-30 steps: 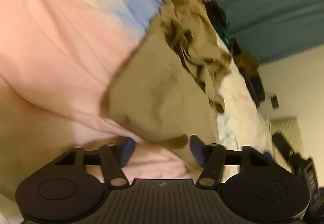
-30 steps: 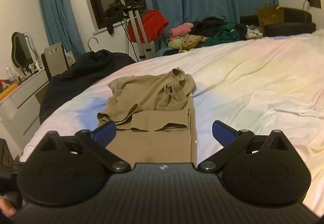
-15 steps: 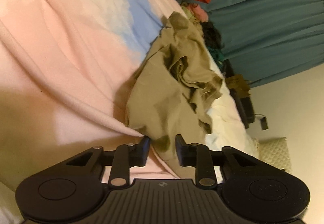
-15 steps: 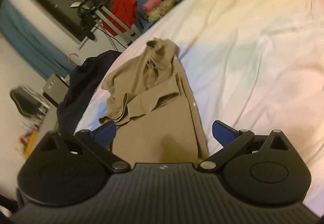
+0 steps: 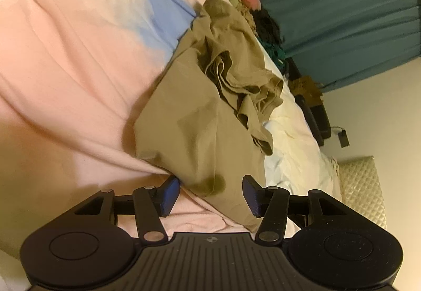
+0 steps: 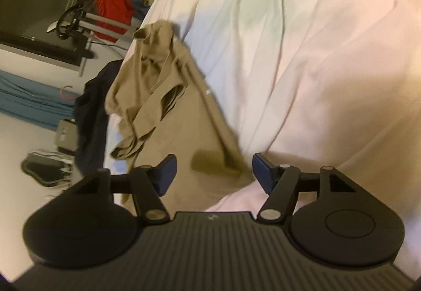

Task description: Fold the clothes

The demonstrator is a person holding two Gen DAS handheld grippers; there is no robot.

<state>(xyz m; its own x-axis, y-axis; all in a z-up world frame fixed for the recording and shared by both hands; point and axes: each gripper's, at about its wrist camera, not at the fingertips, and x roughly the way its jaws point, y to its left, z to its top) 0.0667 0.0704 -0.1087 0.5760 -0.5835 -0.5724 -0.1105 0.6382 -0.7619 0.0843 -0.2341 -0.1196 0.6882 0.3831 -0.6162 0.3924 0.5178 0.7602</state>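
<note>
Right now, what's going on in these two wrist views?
A person with a handheld gripper in each hand is working on a tan garment lying on a bed with pastel bedding. Its near part lies flat; the far part is bunched and rumpled. The left gripper and right gripper both sit at the garment's near edge, jaws open with the hem between the fingers, not clamped. A grasp of the near edge looks likely next. More clothes are piled beyond the bed.

1 tan garment (image 5: 194, 117), 1 bed (image 5: 65, 54), 2 tongs, left (image 5: 210, 192), right (image 6: 213, 172), 1 red garment (image 6: 114, 11)
</note>
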